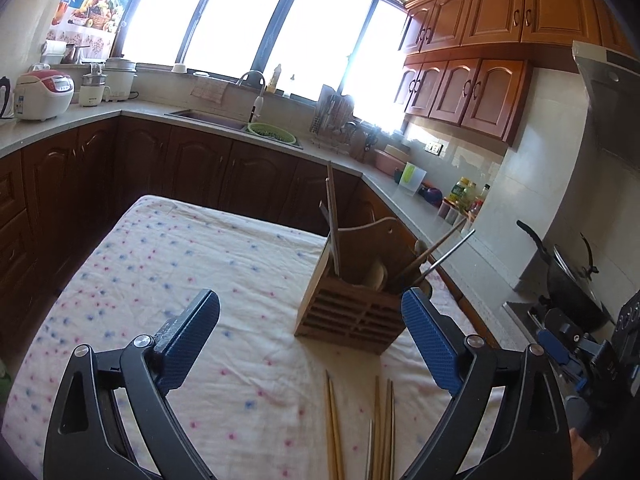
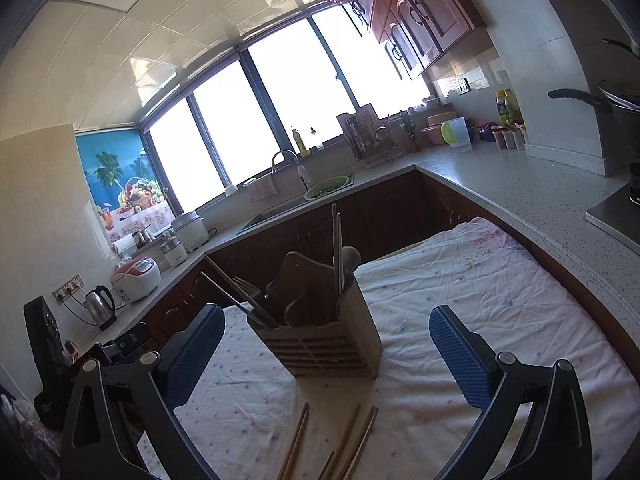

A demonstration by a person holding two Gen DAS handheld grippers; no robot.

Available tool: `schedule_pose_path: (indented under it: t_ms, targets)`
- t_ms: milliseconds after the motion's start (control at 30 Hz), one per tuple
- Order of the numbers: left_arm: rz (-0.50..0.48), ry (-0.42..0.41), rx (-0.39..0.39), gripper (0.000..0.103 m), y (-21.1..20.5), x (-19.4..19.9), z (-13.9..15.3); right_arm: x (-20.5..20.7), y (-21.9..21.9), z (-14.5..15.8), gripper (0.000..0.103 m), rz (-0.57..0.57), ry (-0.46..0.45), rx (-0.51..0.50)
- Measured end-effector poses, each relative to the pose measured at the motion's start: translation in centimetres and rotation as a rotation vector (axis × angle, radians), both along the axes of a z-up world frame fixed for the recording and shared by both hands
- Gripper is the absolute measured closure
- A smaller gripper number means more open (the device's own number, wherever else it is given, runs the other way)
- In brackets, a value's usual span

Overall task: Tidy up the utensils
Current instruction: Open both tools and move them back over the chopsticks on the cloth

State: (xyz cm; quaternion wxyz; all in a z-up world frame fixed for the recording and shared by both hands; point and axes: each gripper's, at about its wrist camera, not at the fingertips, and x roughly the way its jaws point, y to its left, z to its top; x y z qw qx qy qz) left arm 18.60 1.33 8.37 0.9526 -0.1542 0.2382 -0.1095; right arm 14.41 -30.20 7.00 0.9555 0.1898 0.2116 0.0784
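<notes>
A slatted wooden utensil holder (image 1: 347,316) stands on the spotted tablecloth (image 1: 168,280); it also shows in the right wrist view (image 2: 324,340). It holds upright chopsticks (image 1: 332,224), a wooden spoon and leaning utensils (image 1: 440,252). Several loose chopsticks (image 1: 360,428) lie on the cloth in front of it, seen too in the right wrist view (image 2: 332,444). My left gripper (image 1: 310,304) is open and empty, above the cloth just before the holder. My right gripper (image 2: 326,320) is open and empty, facing the holder.
Kitchen counters wrap around the table, with a sink (image 1: 216,118) and green colander (image 1: 272,132), rice cookers (image 1: 42,94), a dish rack (image 1: 334,120), bottles (image 1: 466,194) and a wok (image 1: 572,284) on the stove at right. A kettle (image 2: 98,306) stands at left.
</notes>
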Motion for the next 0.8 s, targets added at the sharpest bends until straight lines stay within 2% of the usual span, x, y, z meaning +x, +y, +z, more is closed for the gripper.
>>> schedule_pose_path:
  t_ms: [400, 533, 667, 700, 733, 767, 800]
  targets:
    - [0.009, 0.134, 0.013, 0.009, 1.1, -4.2, -5.6, -5.1, -0.4, -5.1, 0.0, -0.019, 0.129, -0.028]
    - [0.021, 0.184, 0.023, 0.009, 1.5, -4.8, -7.6, -5.5, -0.2, -7.0, 0.0, -0.022, 0.18, -0.045]
    - [0.051, 0.238, 0.021, 0.009, 2.6, -5.0, -9.1, -4.9, 1.2, -8.3, 0.002, 0.024, 0.226, -0.085]
    - [0.059, 0.251, 0.022, 0.009, 2.8, -5.0, -9.4, -4.6, 1.8, -8.5, 0.004, 0.042, 0.239, -0.105]
    - [0.064, 0.26, 0.021, 0.009, 3.0, -5.0, -9.7, -4.3, 2.6, -8.8, 0.011, 0.062, 0.254, -0.129]
    - [0.068, 0.267, 0.02, 0.009, 3.2, -5.0, -9.8, -3.8, 3.5, -9.1, 0.027, 0.087, 0.274, -0.148]
    - [0.072, 0.272, 0.021, 0.009, 3.3, -5.0, -10.0, -3.3, 4.4, -9.6, 0.036, 0.115, 0.301, -0.158]
